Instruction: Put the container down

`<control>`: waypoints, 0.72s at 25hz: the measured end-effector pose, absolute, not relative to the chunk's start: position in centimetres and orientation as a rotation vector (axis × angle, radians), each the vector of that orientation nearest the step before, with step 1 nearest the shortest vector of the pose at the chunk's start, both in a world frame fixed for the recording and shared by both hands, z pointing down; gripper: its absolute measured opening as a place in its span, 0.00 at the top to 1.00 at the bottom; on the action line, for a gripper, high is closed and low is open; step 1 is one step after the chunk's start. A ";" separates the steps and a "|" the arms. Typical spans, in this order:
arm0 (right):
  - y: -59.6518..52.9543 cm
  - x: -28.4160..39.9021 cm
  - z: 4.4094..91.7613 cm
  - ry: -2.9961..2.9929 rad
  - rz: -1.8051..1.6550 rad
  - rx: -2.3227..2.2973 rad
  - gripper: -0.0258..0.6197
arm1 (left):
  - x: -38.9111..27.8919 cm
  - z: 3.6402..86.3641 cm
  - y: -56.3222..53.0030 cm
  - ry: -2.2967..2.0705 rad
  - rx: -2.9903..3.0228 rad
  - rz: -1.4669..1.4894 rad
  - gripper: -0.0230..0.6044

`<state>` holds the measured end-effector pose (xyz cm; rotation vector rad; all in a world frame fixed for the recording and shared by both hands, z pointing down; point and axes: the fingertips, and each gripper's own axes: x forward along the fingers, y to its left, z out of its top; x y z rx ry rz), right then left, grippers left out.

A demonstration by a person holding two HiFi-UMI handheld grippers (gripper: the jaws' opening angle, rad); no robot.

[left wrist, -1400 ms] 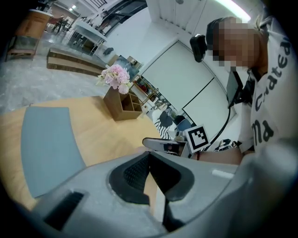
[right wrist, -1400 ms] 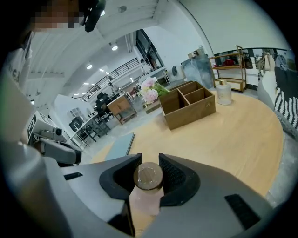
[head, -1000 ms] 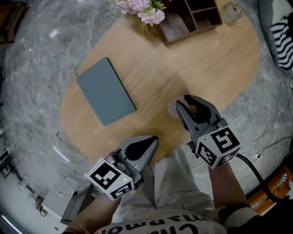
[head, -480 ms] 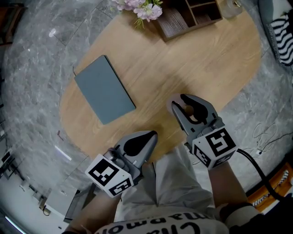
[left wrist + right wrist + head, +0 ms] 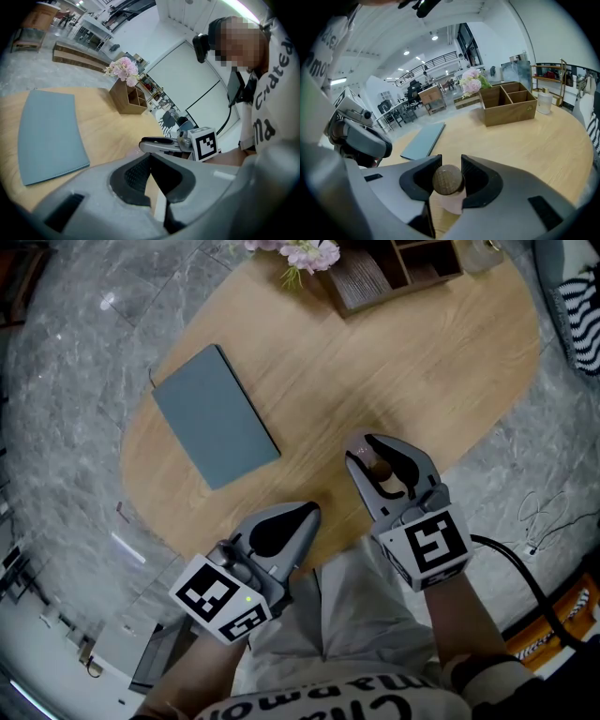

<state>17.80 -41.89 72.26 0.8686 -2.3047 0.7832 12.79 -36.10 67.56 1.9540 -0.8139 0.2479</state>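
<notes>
My right gripper (image 5: 376, 455) is shut on a small container (image 5: 381, 468) with a pale pink body and a round brown lid. In the right gripper view the lid (image 5: 447, 179) sits squeezed between the two dark pads (image 5: 423, 178), and the pink body hangs below over the wooden table (image 5: 534, 145). Whether its base touches the table I cannot tell. My left gripper (image 5: 290, 522) hovers at the table's near edge, left of the right one, jaws together and nothing in them. The left gripper view shows its dark pads (image 5: 133, 176) meeting at the tips.
A grey-blue notebook (image 5: 216, 416) lies on the table's left part. At the far edge stand a wooden organiser box (image 5: 394, 268), pink flowers (image 5: 300, 251) and a glass bottle (image 5: 483, 249). The person's lap is just below the near edge; a cable (image 5: 525, 577) trails right.
The right gripper has drawn slightly back toward the near edge with the container, whose brown lid now shows between the jaws. The left gripper has barely moved.
</notes>
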 end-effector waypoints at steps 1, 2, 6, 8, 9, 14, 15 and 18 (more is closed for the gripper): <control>-41.9 17.8 72.3 -2.304 0.780 0.870 0.78 | 12.9 67.6 -36.0 -0.814 1.952 0.247 0.94; -41.8 17.8 72.3 -2.303 0.775 0.873 0.78 | 12.9 67.6 -35.8 -0.814 1.951 0.246 0.94; -41.5 17.6 72.4 -2.298 0.747 0.869 0.78 | 13.3 67.7 -35.5 -0.808 1.944 0.235 0.94; -41.4 17.5 72.5 -2.299 0.744 0.867 0.78 | 13.4 67.7 -35.4 -0.808 1.945 0.237 0.94; -41.4 17.5 72.6 -2.299 0.749 0.869 0.78 | 13.4 67.6 -35.4 -0.808 1.947 0.239 0.94; -41.5 17.5 72.7 -2.346 0.810 0.894 0.77 | 13.1 66.9 -35.8 -0.827 1.960 0.251 0.94; -41.5 17.6 72.7 -2.361 0.827 0.902 0.76 | 13.0 66.7 -35.9 -0.830 1.964 0.255 0.94; -41.6 17.7 72.8 -2.389 0.853 0.928 0.75 | 13.0 66.4 -35.9 -0.828 1.977 0.285 0.94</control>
